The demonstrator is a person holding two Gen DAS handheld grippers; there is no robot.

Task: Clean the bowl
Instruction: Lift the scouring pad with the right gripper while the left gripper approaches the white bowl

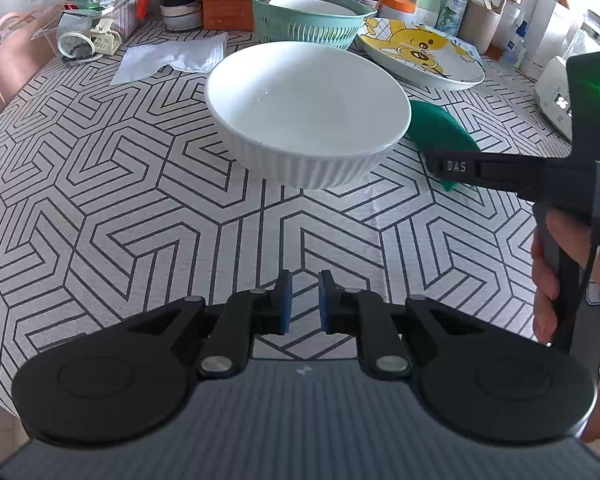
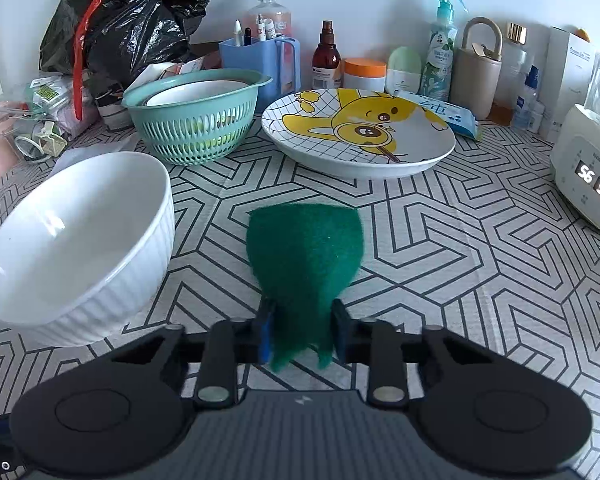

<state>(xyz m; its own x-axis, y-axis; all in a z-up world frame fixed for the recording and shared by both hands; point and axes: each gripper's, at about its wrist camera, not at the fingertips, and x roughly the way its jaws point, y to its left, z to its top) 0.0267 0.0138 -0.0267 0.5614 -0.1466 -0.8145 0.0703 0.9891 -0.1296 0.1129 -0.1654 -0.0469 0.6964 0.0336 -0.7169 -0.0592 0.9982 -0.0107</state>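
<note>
Right gripper [image 2: 300,332] pinched the near end of the green scouring pad [image 2: 304,248], which lay just right of the white ribbed bowl [image 2: 76,240]. Left gripper [image 1: 304,304] hung narrowly parted and empty, short of the bowl. Bowl sat upright on the patterned tablecloth [image 1: 100,200], interior apparently clean; scrubbing could be pending or complete.
</note>
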